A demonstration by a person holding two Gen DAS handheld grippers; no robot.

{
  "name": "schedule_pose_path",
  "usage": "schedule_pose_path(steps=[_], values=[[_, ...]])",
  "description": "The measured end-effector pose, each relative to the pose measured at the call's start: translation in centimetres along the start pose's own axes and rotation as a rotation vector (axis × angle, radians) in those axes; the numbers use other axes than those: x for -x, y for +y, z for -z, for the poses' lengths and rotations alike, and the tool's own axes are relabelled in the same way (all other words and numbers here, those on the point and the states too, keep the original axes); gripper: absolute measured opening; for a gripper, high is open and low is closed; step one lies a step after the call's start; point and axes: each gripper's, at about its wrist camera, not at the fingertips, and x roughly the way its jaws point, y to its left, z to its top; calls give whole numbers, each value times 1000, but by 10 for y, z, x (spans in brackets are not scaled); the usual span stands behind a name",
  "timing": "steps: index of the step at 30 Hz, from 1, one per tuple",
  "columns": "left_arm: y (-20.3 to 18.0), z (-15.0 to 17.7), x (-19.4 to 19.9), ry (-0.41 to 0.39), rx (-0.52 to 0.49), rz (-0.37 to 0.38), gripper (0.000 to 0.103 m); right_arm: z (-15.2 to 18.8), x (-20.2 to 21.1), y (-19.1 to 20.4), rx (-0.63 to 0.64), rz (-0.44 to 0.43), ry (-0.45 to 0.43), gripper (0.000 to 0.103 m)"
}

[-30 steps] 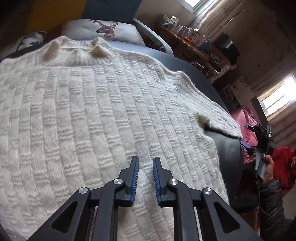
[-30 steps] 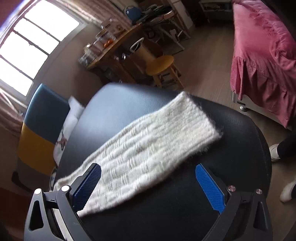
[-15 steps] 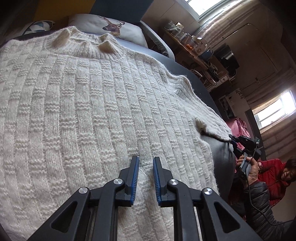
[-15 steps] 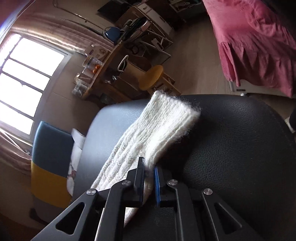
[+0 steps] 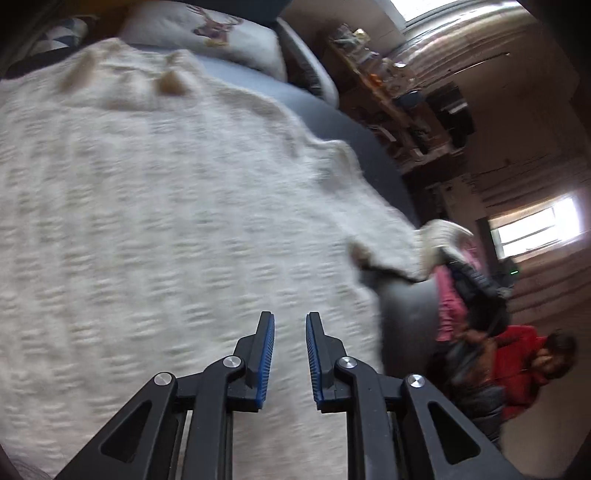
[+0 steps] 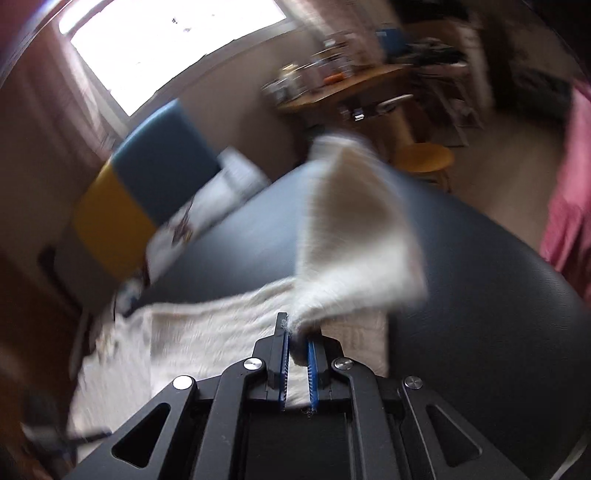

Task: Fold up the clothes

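On the left, the cream knitted sweater [image 5: 155,229] lies spread flat on the dark padded seat [image 5: 402,306], with its collar at the far end near the deer cushion [image 5: 218,27]. The left gripper [image 5: 290,354] is above the body of the sweater with its jaws parted by a narrow gap and nothing between them.

Further to the right, the sleeve [image 6: 354,229] runs out sideways from the body along the seat, so its long axis points across toward the sweater. The right gripper [image 6: 297,360] is clenched on the cuff end of this sleeve and holds it raised above the seat, with the cuff flopping over. I judge that the coming move is to carry this sleeve inward, to the left, over the sweater body. The right gripper is the nearer one for this; the left one is free to press the body down.
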Motion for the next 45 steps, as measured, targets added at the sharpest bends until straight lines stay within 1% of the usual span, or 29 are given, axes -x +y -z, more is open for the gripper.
schedule_pose_path(steps=[1,2,4,6,10,11,13,14,17,20,22,24,25,26,27,28,29,30,32,34,35,36,37,38,39,42,45], values=[[-13,-6,-3,6,-14,27,17,7,-7,10,37,3,27,9],[-24,-11,-9,28,-20,66,19,14,-13,16,59,5,49,9],[-45,-21,-25,86,1,143,19,28,-23,26,103,9,84,9],[-62,-30,-46,146,29,201,23,37,-27,32,145,15,96,9],[-68,-48,-94,236,175,252,26,40,-23,30,146,17,83,9],[-67,-50,-105,249,218,284,27,39,-20,30,145,15,73,9],[-63,-57,-124,270,301,346,31,41,-17,32,161,0,64,9],[-62,-60,-133,276,335,364,35,43,-18,34,168,-7,64,9],[-57,-70,-157,287,404,380,38,54,-22,39,201,-28,71,9],[-55,-78,-178,298,436,361,39,59,-21,39,211,-38,57,9],[-58,-80,-193,322,428,329,40,61,-22,37,199,-48,50,9],[-66,-78,-207,353,409,269,40,62,-23,36,191,-54,44,9],[-70,-78,-212,359,402,253,40,63,-22,36,189,-55,43,9],[-75,-79,-216,359,394,253,39,63,-22,36,186,-54,42,9],[-80,-80,-217,350,380,258,34,63,-22,36,182,-54,41,9],[-88,-82,-214,329,343,255,26,63,-21,36,179,-50,39,9],[-98,-85,-209,305,286,236,4,62,-20,37,177,-42,38,9],[-107,-87,-204,281,230,218,6,60,-17,38,171,-36,37,11],[-123,-93,-188,235,151,206,6,56,-7,37,129,-51,21,23],[-136,-102,-169,186,95,206,6,50,8,33,54,-104,-18,61],[-140,-109,-156,158,82,213,6,48,15,30,9,-146,-33,68],[-143,-116,-144,129,68,219,6,47,22,27,-34,-188,-45,72],[-146,-124,-131,101,58,224,6,46,26,25,-79,-236,-44,75],[-148,-134,-118,71,52,226,6,47,28,23,-127,-289,-34,76],[-151,-144,-106,41,47,226,6,48,28,21,-178,-346,-22,82],[-154,-167,-63,-41,36,240,6,59,19,21,-349,-542,30,94],[-148,-177,-11,-118,18,248,6,69,0,34,-480,-688,75,102]])
